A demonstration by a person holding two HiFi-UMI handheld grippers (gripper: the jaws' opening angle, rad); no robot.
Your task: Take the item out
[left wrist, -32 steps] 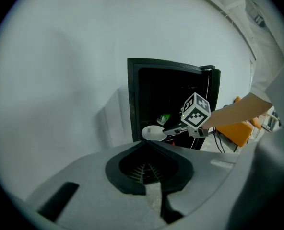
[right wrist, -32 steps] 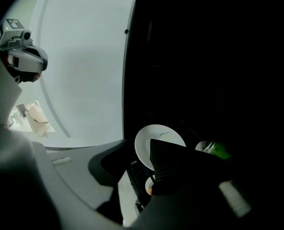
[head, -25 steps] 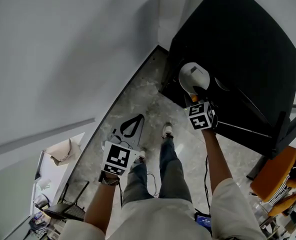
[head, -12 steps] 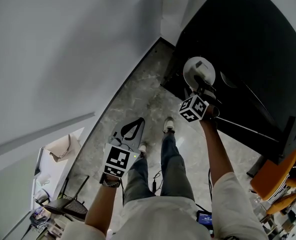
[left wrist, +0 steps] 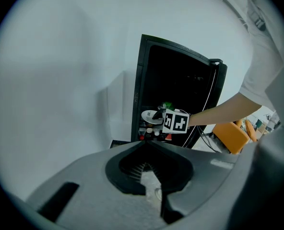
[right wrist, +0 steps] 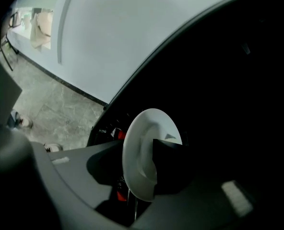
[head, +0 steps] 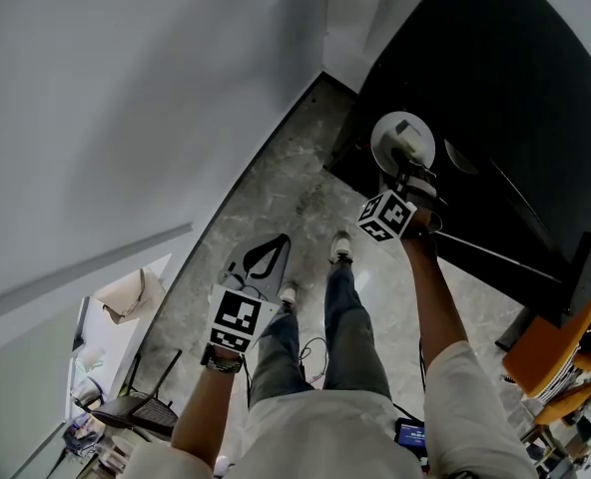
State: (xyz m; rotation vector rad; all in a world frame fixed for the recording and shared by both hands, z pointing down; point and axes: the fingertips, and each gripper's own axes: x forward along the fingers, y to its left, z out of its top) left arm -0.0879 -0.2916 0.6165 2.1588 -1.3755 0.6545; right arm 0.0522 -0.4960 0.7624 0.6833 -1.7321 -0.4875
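A white plate (head: 402, 138) stands on edge at the front of a tall black cabinet (head: 495, 88). My right gripper (head: 407, 166) reaches up to it from below. In the right gripper view the plate (right wrist: 141, 128) sits between the two jaws, one jaw behind it and the dark one across its face. The jaws have just been closing and now pinch the plate's lower rim. My left gripper (head: 274, 239) hangs over the floor at the left, its fingertips together and nothing in them. In the left gripper view the plate (left wrist: 149, 115) shows beside the right gripper's marker cube (left wrist: 175, 122).
The cabinet (left wrist: 180, 80) stands against a white wall, with small red-capped bottles (left wrist: 150, 135) on a lower shelf and something green (left wrist: 167, 106) behind the plate. An orange chair (head: 550, 352) is at the right. A folded stand (head: 136, 407) is at the lower left. The floor is grey marble.
The right gripper has rolled, so its marker cube shows a different face, and it has shifted slightly along the cabinet front with the plate. The left gripper has barely moved.
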